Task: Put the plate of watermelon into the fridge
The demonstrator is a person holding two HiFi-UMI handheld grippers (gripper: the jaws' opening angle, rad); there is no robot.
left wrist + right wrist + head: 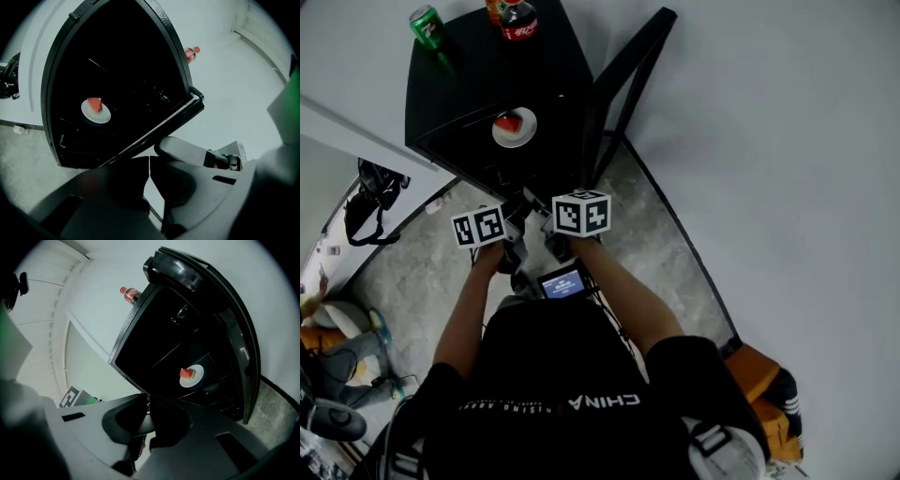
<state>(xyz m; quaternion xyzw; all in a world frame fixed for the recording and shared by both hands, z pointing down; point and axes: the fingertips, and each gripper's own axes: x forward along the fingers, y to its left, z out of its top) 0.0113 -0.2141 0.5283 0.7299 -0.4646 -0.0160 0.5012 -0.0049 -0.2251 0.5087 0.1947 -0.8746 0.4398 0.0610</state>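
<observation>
My left claw [149, 161] is pressed together and holds nothing. My right claw [149, 403] is also pressed together and empty. Both are in front of the black fridge [478, 70], not touching it. Its door [623, 84] stands open. The plate [515, 129] with the watermelon [508, 123] stands on a shelf inside. A green can [426, 26] and a cola bottle [517, 19] stand on top.

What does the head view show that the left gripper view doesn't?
Only the head view shows the green can on top of the fridge and the person's forearms. Only the left gripper view shows the left gripper close up, with its jaws shut and nothing between them. Both show the open fridge, the plate of watermelon on a shelf inside it, and the cola bottle on top.
</observation>
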